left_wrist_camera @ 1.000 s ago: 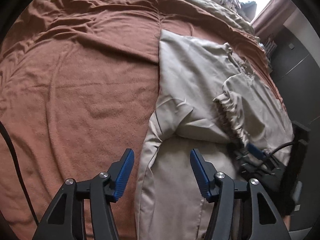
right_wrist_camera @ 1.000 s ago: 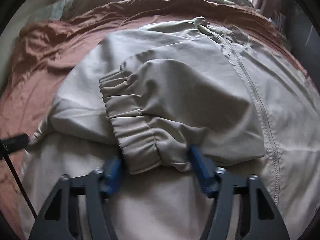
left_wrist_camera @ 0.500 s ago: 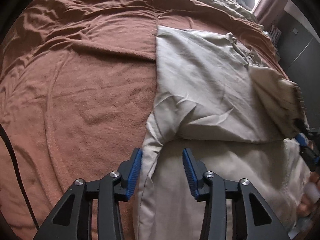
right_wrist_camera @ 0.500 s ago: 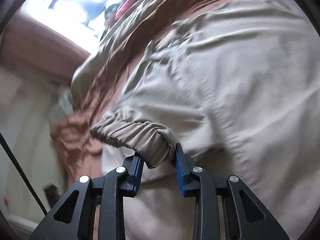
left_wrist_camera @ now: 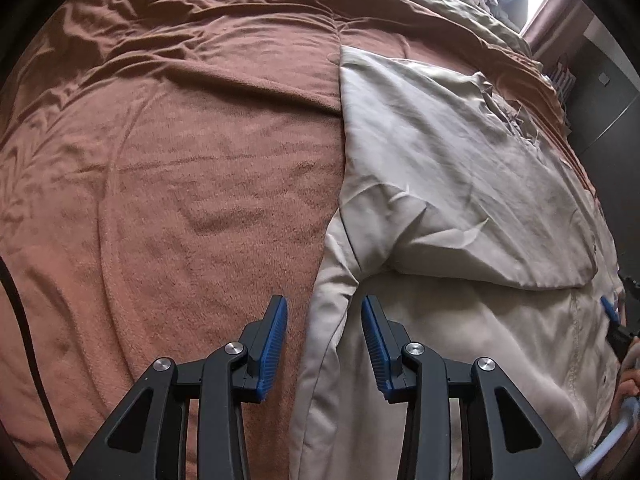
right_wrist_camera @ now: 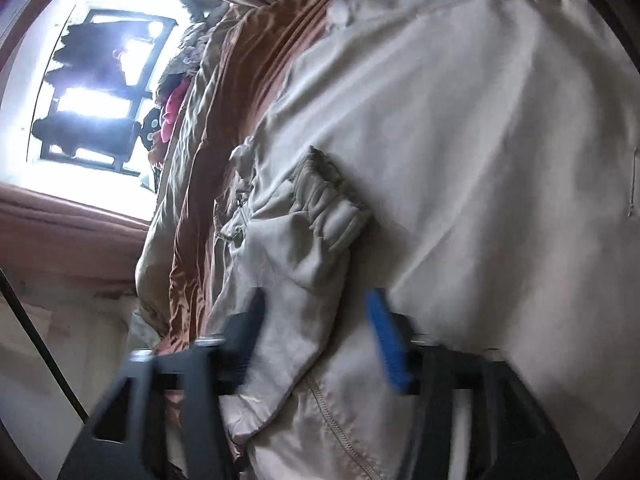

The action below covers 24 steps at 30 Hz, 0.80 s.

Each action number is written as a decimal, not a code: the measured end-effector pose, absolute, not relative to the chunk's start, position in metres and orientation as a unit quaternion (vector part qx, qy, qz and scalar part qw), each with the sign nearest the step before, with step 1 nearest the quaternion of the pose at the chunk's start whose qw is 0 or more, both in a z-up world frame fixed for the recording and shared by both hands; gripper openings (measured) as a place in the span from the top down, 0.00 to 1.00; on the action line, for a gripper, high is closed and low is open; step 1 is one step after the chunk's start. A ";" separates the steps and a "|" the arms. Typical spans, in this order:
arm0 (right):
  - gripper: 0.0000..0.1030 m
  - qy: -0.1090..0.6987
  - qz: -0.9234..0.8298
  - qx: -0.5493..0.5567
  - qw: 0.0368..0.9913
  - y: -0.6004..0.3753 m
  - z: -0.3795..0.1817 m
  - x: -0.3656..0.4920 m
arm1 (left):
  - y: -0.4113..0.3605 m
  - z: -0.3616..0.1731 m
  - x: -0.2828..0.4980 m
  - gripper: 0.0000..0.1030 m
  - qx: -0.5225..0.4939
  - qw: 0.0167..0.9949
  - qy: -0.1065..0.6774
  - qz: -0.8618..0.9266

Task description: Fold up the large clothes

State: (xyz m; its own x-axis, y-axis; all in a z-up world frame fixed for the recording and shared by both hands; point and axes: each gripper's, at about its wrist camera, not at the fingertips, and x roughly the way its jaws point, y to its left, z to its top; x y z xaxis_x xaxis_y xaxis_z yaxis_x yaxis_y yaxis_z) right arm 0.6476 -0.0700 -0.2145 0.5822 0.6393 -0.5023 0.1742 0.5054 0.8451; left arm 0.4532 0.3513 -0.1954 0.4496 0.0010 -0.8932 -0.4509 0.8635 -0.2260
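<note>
Beige, smooth jacket (left_wrist_camera: 460, 208) is lying on the rust terry-covered bed (left_wrist_camera: 180, 200), its edge between the spread left gripper (left_wrist_camera: 324, 344), while the right gripper (right_wrist_camera: 316, 340) is opening around the elastic-cuffed sleeve (right_wrist_camera: 304, 248).

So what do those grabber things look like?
Each one is black plastic with triangle-shaped holes in the arms and shiny silver screws. The left gripper has two fingers lined with ridged bright blue pads. The right gripper looks built the same, though it is blurry. A thin black cable runs along the side.
</note>
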 end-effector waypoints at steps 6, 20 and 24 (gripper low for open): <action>0.38 0.434 0.187 0.487 0.734 -0.096 -0.220 0.652 | 0.353 -0.199 0.456 0.60 -0.220 0.825 0.503 0.135; 0.91 0.450 0.168 0.440 0.759 -0.094 -0.228 0.686 | 0.358 -0.205 0.468 0.60 -0.197 0.832 0.497 0.145; 0.91 0.462 0.164 0.431 0.758 -0.096 -0.226 0.676 | 0.358 -0.204 0.465 0.60 -0.203 0.827 0.497 0.165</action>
State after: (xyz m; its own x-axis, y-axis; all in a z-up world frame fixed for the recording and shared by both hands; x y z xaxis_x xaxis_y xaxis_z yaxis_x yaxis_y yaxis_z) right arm 0.6758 -0.0962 -0.2265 0.5194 0.6465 -0.5588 0.1491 0.5754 0.8042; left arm 0.4651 0.3581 -0.2038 0.4512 0.0708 -0.8896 -0.4751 0.8629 -0.1722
